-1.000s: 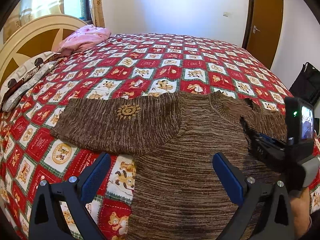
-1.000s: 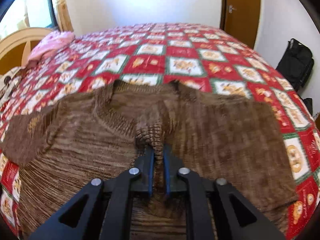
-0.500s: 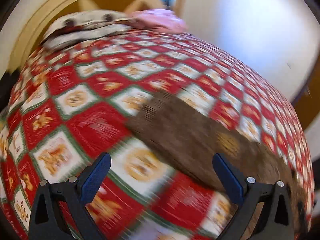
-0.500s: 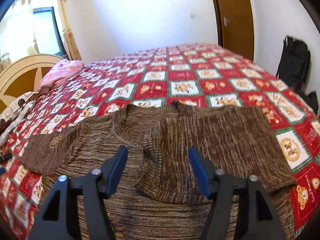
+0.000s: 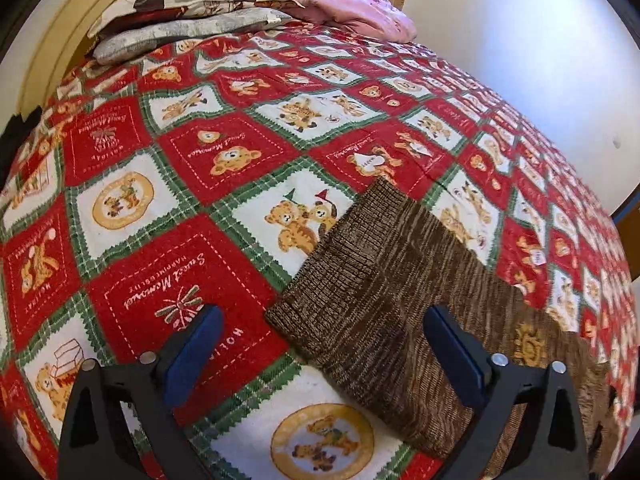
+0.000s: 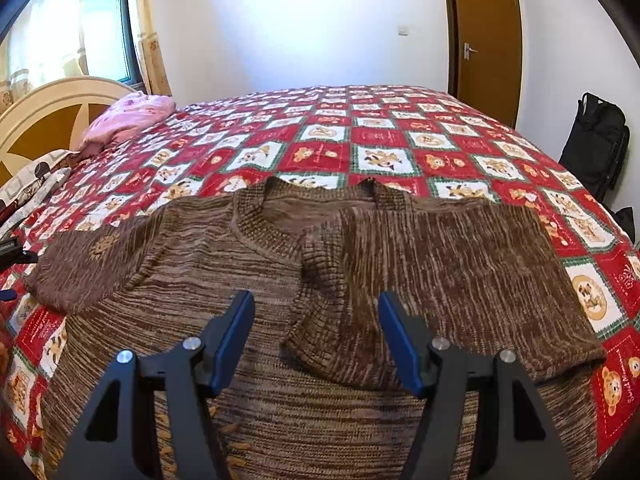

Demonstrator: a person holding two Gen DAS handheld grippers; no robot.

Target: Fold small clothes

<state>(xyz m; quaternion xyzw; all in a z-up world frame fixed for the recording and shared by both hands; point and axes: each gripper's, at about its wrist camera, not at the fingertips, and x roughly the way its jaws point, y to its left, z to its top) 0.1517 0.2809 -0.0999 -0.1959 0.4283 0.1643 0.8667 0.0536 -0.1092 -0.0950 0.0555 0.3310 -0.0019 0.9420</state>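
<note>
A small brown knit sweater lies flat on the red patchwork bedspread. Its right sleeve is folded in over the chest, cuff near the middle. Its left sleeve still lies stretched out sideways, with a yellow sun patch. My left gripper is open and empty, hovering over that sleeve's cuff end. My right gripper is open and empty, just above the folded cuff.
Pillows and a pink blanket lie at the headboard. A black bag stands by the wall at the right, next to a brown door. The bedspread stretches far beyond the sweater.
My right gripper opened and let go of the right sleeve cuff, then backed off. My left gripper swung left from the sweater's body to the left sleeve's cuff.
</note>
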